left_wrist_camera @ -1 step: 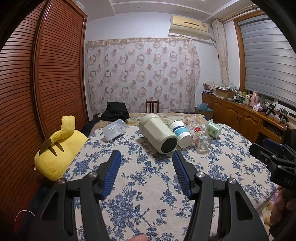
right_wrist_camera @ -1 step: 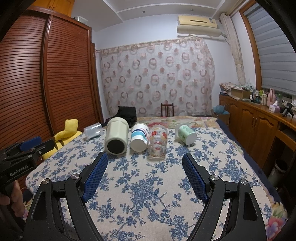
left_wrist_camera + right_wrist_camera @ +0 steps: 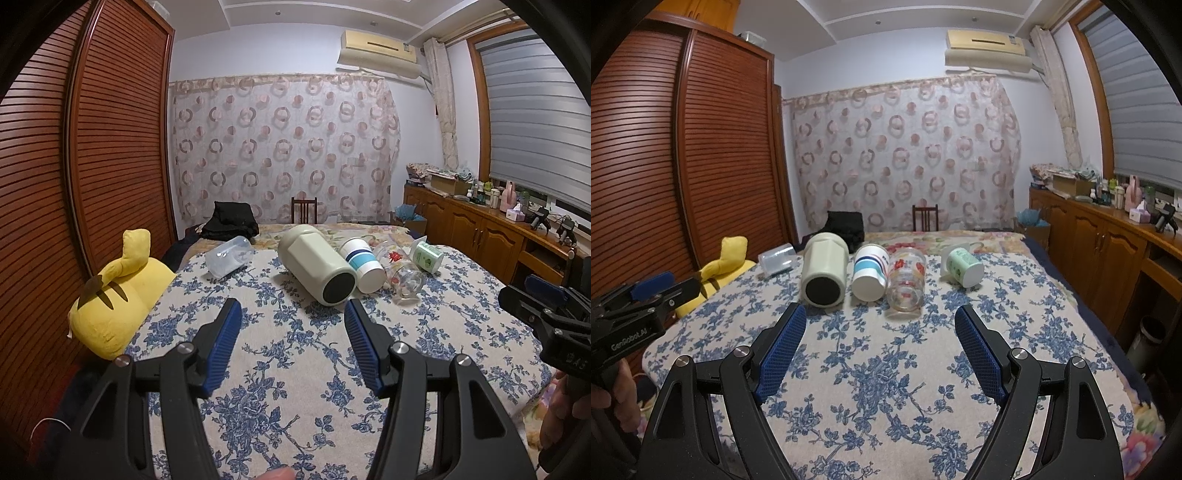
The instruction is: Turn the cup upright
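Bedspread (image 3: 886, 369), woven cloth printed with blue flowers, bears five vessels, all lying on their sides. Seen from the right wrist camera: clear ribbed plastic tumbler (image 3: 777, 259) at 10 o'clock; thick cream flask (image 3: 824, 273) with faceted shoulders and a black round base facing the lens at 11; white cup (image 3: 870, 275) with blue stripes, smooth, just beside the flask; glass tumbler (image 3: 905, 282) with red flower prints at 12, touching the striped cup; pale green mug (image 3: 961, 266) at 1 o'clock, apart from the rest.

Right gripper (image 3: 880, 350) hangs above the cloth short of the row, jaws spread wide, nothing between them; blue pads (image 3: 783, 347) carry a fine gridded texture. Left gripper (image 3: 291, 343) likewise spread wide and holding nothing, blue ribbed pads (image 3: 221, 343), the flask's base just ahead of its right fingertip.

Soft yellow plush toy (image 3: 118, 295) rests at 9 o'clock on the bed's edge in the left view. Slatted wooden wardrobe doors (image 3: 110, 147) stand behind it.
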### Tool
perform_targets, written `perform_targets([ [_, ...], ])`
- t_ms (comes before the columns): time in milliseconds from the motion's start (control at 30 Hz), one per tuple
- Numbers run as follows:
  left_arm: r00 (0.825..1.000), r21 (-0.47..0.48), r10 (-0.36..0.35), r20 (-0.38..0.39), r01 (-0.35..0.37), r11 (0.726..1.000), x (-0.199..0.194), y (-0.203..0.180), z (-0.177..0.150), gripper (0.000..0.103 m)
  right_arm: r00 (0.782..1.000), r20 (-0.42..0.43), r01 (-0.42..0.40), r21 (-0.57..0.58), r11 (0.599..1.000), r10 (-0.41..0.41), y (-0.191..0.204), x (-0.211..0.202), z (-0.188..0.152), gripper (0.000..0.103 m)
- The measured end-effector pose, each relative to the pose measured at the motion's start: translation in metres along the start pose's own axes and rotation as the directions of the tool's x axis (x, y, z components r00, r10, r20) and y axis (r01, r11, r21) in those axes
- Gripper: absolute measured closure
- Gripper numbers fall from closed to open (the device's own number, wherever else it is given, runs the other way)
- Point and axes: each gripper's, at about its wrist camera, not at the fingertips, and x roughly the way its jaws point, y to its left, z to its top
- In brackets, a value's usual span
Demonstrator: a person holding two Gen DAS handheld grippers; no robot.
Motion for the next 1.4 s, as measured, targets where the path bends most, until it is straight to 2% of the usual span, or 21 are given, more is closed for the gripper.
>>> perform_targets([
  [400,0.997,0.004,0.036,-0.074,-0.036,0.999,0.037,0.026,-0.004,0.045,0.993,-0.081,-0.091,-0.061,0.994,0.086,0.017,0.049,0.002,0.018],
  [667,0.99,-0.011,0.037,-0.136,-0.039,0.999,0.076,0.054,0.004,0.045,0.984,-0.125,-0.142,-0.105,0.984,0.129,0.027,0.088,0.017,0.018],
  [1000,0.968,0.031,-0.002,-0.252,0.01,0.999,0.141,0.087,0.03,0.045,0.966,-0.201,-0.193,-0.135,0.972,0.164,0.037,0.134,0.045,0.018],
  [1400,0.937,0.101,-0.014,-0.349,0.053,0.993,0.244,0.118,0.075,0.045,0.935,-0.303,-0.236,-0.14,0.962,0.185,0.041,0.188,0.068,0.018],
])
